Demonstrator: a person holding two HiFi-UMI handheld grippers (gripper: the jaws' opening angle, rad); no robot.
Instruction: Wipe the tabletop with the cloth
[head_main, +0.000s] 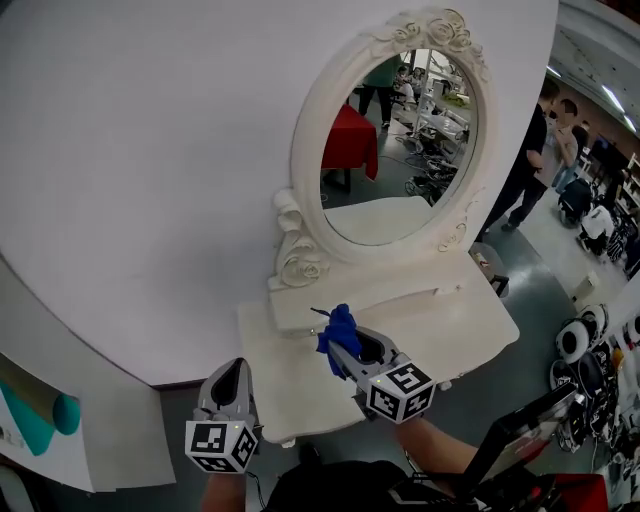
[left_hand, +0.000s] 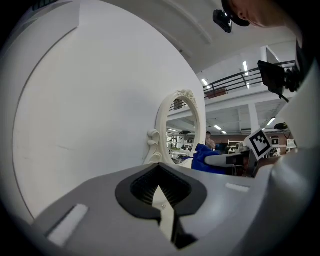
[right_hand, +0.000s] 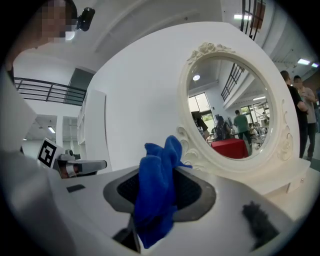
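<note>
Right gripper view showed the right gripper (right_hand: 159, 196) with its jaws pressed together on a blue cloth (right_hand: 161, 167). The bunched cloth rose above the jaw tips and hung a little below them, toward the camera.

From the head view, the right gripper (head_main: 348, 358) was above the middle of the white tabletop (head_main: 300, 390). It pointed up and left toward the mirror, and the cloth (head_main: 338, 330) stuck out from its tip, just in front of the low raised shelf (head_main: 400, 295) at the mirror's base. Whether the cloth touched the surface could not be told.

The left gripper (head_main: 235, 370) sat at the tabletop's left front edge, well apart from the right one. In the left gripper view its jaws (left_hand: 161, 192) were closed on each other with nothing between them.

Bare white tabletop lay on both sides of the cloth, wider to the right, where the surface ran out to a rounded front corner. The oval mirror (head_main: 400, 150), in a carved white frame, stood upright on the shelf along the back edge. A plain white wall (head_main: 150, 180) curved behind it. Beyond the table's right edge was open grey floor (head_main: 545, 265), with people (head_main: 530, 170) standing well away.
</note>
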